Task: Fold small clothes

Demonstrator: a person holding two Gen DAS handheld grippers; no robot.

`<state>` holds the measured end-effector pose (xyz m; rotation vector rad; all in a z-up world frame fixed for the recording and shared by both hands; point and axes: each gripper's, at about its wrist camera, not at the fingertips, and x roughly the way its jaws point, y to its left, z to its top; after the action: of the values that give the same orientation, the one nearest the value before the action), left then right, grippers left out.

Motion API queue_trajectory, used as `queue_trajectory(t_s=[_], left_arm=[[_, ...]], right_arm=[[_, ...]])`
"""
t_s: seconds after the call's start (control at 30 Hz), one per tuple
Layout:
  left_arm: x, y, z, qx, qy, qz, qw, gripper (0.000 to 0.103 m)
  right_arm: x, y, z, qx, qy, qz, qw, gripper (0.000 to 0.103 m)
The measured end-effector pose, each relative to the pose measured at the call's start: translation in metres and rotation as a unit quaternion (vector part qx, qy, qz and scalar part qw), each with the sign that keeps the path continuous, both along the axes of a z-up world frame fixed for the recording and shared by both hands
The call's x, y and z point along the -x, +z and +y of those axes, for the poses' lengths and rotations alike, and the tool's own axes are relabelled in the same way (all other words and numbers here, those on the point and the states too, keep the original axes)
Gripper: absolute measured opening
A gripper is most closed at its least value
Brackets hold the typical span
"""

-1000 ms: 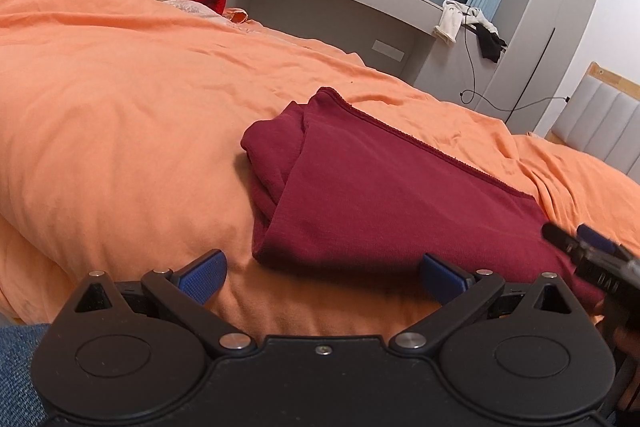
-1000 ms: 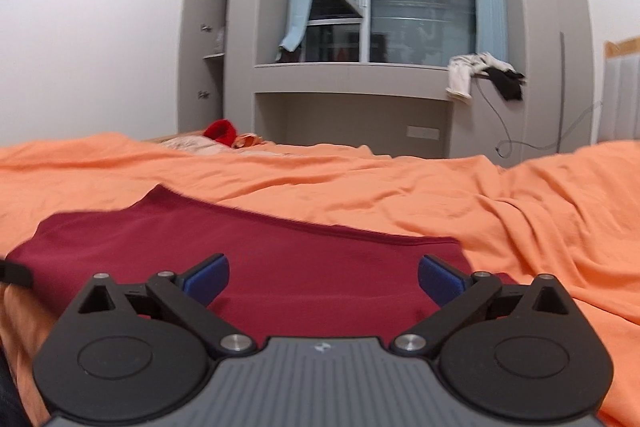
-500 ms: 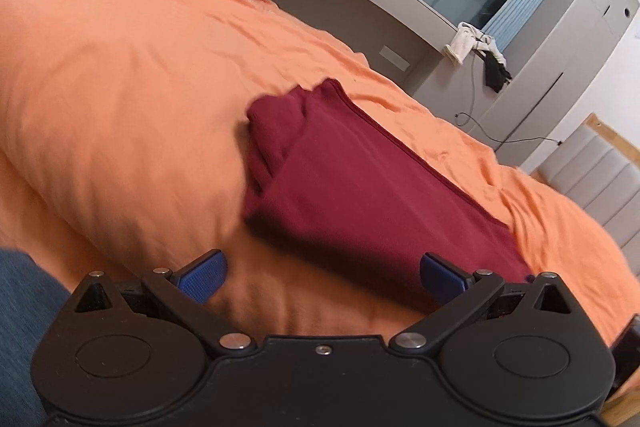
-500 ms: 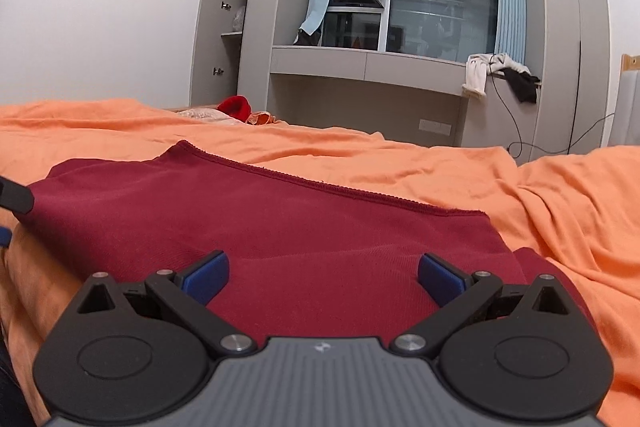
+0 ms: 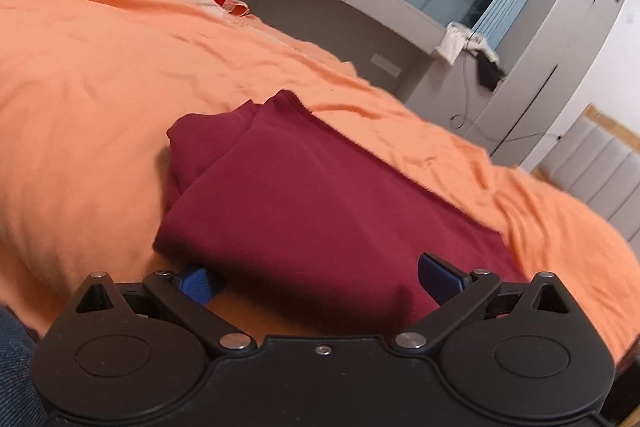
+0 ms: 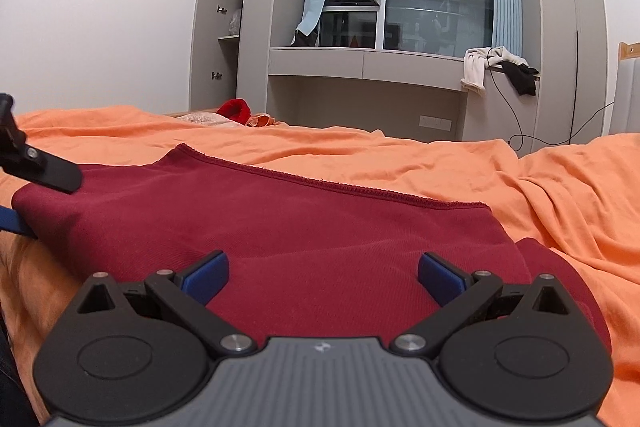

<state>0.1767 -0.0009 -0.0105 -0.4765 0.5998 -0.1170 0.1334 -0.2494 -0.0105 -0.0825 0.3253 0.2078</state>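
Left gripper (image 5: 310, 277): jaws spread wide. A second ago it hung back off the near hem; now its left blue pad (image 5: 196, 279) is tucked under the near edge of the dark red garment (image 5: 320, 195) while the other pad sits over the cloth.
Right gripper (image 6: 322, 277): jaws apart and holding nothing, low over the same garment (image 6: 280, 227). It has closed in since a second ago, and the cloth now fills the space between its fingers.
What that means: both tools seem lined up on the near edge, probably to pinch and carry it over for another fold; nothing is clamped yet.
Garment: straight ahead of both tools, flat on the bed, already doubled. Layered edges show at the far left corner, and a ribbed hem runs along the far side.
Fabric: soft matte knit with a fine rib, thick enough to hold rounded folds.
Bedding: orange duvet (image 5: 100, 87) under and beyond the garment, puffy and wrinkled, likely to yield when pressed.
Beyond: grey cabinets (image 6: 256, 27) and a window.
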Motion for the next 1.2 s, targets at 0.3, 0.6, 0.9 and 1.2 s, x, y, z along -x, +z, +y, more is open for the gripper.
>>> queue_trajectory(t_s=[0.3, 0.6, 0.9, 1.2], left_arm=[[-0.017, -0.017, 0.013, 0.025, 0.054, -0.001, 0.9982, 0.097], [-0.023, -0.014, 0.005, -0.017, 0.093, -0.003, 0.9955, 0.084], [-0.033, -0.001, -0.001, -0.056, 0.113, -0.016, 0.9919, 0.019], [-0.052, 0.071, -0.069, -0.178, -0.020, -0.146, 0.9729, 0.014]], right_arm=[[0.001, -0.003, -0.004, -0.016, -0.003, -0.005, 1.000, 0.103], [0.003, -0.004, -0.003, -0.013, -0.010, -0.011, 1.000, 0.103], [0.003, 0.003, -0.006, -0.013, -0.006, 0.004, 1.000, 0.103], [0.009, 0.023, -0.021, 0.004, -0.006, 0.004, 1.000, 0.103]])
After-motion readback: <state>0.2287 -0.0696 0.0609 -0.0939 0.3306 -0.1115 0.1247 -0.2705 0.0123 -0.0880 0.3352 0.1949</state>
